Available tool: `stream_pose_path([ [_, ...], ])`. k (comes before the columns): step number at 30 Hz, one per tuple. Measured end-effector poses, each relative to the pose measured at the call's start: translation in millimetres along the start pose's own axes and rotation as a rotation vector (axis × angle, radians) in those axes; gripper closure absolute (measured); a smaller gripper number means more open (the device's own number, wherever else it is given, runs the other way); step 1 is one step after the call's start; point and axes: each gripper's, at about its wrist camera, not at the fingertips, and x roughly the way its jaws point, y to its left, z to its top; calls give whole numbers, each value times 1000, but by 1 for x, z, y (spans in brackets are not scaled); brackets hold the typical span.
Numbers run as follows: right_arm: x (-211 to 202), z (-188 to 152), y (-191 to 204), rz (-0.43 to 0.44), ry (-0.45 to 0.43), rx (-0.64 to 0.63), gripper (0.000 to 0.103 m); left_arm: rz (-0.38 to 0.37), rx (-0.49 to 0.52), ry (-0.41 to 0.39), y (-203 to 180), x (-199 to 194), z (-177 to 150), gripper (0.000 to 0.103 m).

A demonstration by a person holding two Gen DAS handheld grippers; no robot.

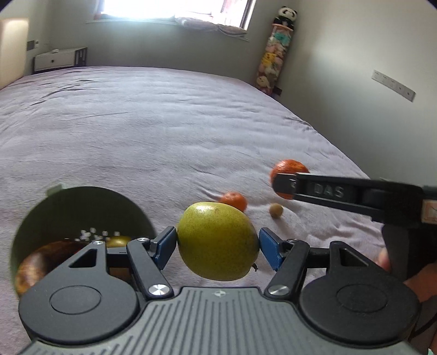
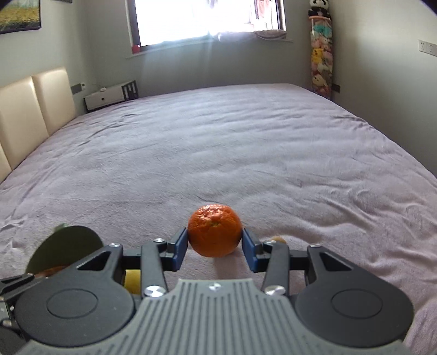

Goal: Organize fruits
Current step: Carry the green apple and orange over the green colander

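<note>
Pear (image 1: 217,241) gripped in left gripper (image 1: 217,245) fingers | orange (image 2: 215,230) gripped in right gripper (image 2: 215,245) fingers

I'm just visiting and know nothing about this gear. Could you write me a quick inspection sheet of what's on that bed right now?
Surface: wrinkled lilac bedspread.
Job's things: green pear in the left gripper; large orange in the right gripper; small orange and a small tan fruit on the bedspread; dark bowl already holding fruit.
Clutter: nothing seen.
Grippers: both shut on fruit.
Cables: nothing seen.
Surroundings: window, stacked plush toys, nightstand.
</note>
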Motion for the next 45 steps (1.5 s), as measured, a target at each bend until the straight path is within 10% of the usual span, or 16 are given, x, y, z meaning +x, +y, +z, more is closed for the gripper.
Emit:
stream_pose_path([
  [21, 27, -30, 120, 293, 168, -281, 63, 132, -221, 68, 119, -13, 15, 27],
  [30, 62, -53, 137, 329, 343, -362, 63, 148, -199, 140, 126, 6, 5, 27],
  [45, 77, -60, 147, 303, 364, -464, 62, 154, -196, 182, 132, 29, 0, 27],
])
